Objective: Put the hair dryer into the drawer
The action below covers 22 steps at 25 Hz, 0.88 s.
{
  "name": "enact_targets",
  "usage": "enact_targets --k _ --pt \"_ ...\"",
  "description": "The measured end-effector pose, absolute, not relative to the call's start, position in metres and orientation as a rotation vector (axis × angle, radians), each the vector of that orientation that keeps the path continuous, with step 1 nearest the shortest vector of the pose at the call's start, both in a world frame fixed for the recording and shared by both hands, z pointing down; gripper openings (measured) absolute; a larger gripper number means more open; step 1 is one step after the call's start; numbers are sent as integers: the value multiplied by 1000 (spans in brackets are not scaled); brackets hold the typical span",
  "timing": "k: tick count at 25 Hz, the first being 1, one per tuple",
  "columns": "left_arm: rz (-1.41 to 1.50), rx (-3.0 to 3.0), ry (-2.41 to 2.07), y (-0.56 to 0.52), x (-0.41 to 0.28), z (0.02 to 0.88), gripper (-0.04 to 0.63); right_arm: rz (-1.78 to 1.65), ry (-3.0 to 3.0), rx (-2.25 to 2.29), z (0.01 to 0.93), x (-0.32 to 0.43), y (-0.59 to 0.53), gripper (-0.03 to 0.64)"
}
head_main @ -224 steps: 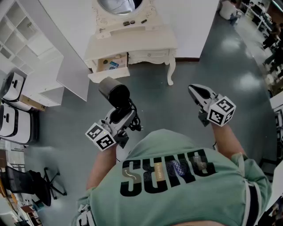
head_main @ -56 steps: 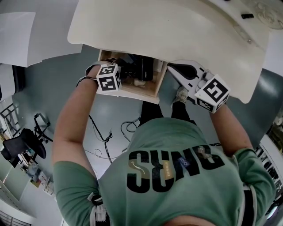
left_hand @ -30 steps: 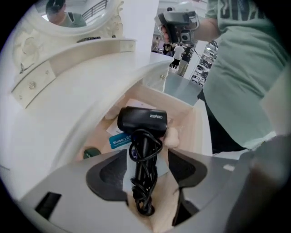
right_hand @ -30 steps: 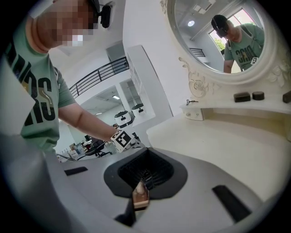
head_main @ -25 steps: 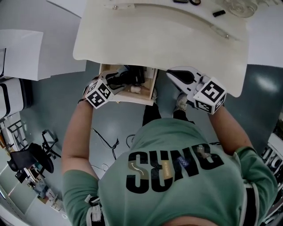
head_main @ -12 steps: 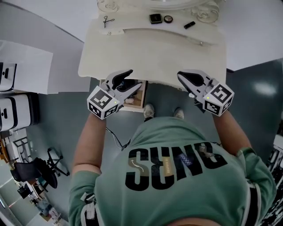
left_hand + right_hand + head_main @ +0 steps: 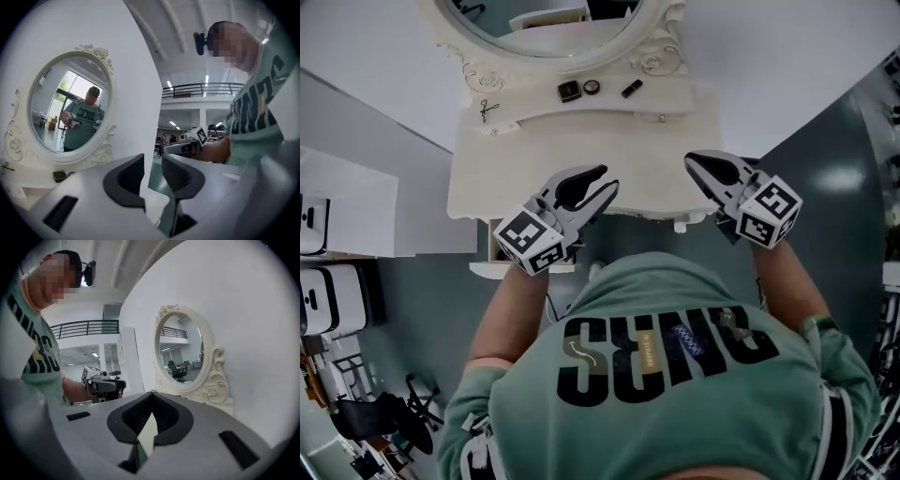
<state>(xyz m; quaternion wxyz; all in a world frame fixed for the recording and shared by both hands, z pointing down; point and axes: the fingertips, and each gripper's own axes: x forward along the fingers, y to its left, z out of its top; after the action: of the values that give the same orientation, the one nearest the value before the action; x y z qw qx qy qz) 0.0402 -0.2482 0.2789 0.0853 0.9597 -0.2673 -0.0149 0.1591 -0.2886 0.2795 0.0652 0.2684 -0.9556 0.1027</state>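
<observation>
In the head view the left gripper (image 7: 608, 182) and the right gripper (image 7: 693, 161) hang over the dressing table (image 7: 581, 150). Under the left one the drawer (image 7: 483, 269) seems not yet shut. The hair dryer is not visible and is probably inside. In the left gripper view the jaws are closing on nothing. In the right gripper view the jaws are together and empty.

A cream dressing table (image 7: 581, 155) with an oval, carved-frame mirror (image 7: 544, 23) stands against a white wall (image 7: 787, 56) on a glossy grey-green floor (image 7: 839, 178), with white panels (image 7: 347, 211) to its left, a black office chair (image 7: 380, 417) farther off, and ceiling strip lights (image 7: 169, 84) overhead.
</observation>
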Motion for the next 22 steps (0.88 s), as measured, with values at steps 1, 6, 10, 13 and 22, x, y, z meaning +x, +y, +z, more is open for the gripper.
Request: enact_targets --k 1,6,10,13,22 --pt "-77 2858 -793 -251 49 273 113 304 -2887 838 274 169 -290 -6" --pt "-226 2818 -819 -263 75 244 23 311 -2895 947 251 208 -292 -6" --pt "-250 2843 -826 -267 88 229 9 325 -2901 1003 243 226 -298 -6" --pt "-241 2845 -850 -270 94 229 9 364 -2903 1029 245 233 -303 -6" --pt "-227 2802 -942 -277 85 241 9 388 -2893 1014 262 234 -312 -6"
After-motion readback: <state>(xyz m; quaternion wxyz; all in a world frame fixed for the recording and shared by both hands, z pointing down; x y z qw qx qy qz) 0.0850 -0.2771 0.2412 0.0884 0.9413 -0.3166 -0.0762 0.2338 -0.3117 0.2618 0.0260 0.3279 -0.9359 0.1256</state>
